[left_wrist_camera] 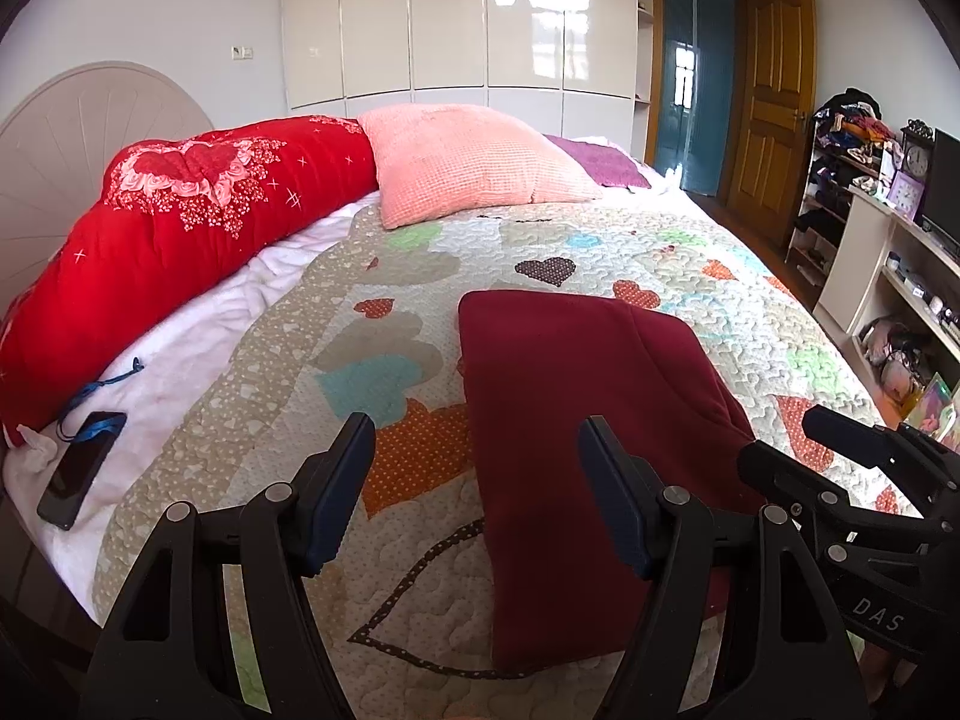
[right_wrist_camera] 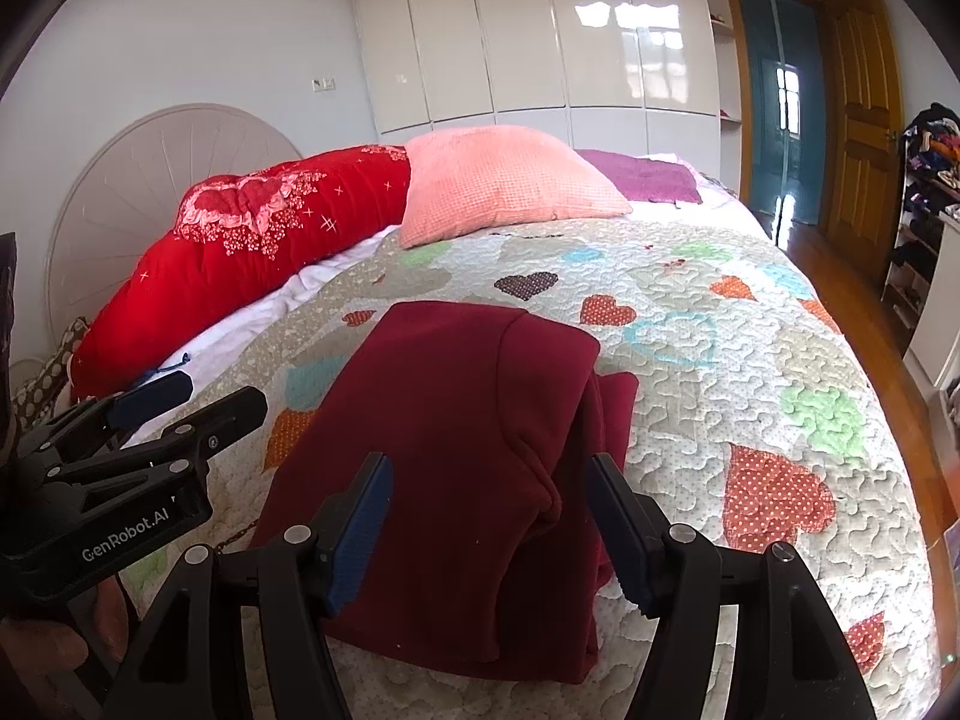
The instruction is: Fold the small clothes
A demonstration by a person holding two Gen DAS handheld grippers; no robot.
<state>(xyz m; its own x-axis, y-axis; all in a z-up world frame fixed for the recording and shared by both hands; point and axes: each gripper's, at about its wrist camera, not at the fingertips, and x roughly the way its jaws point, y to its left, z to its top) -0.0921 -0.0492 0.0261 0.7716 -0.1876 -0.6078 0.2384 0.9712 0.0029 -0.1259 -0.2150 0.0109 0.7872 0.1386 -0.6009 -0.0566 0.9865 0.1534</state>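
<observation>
Nearest the lens, the left gripper (left_wrist_camera: 477, 474) is seen wide open and empty, its right finger above the near left part of the folded maroon garment (left_wrist_camera: 576, 420). Likewise spread and holding nothing, the right gripper (right_wrist_camera: 489, 510) is poised over the garment's near right part. The garment is laid flat on the heart-patterned quilt (left_wrist_camera: 600, 240) of the bed. Far left, a phone (left_wrist_camera: 81, 468) is seen on the white sheet (left_wrist_camera: 180, 360). Farther back, a red duvet (left_wrist_camera: 180, 222) and pink pillow (left_wrist_camera: 474, 162) are found.
</observation>
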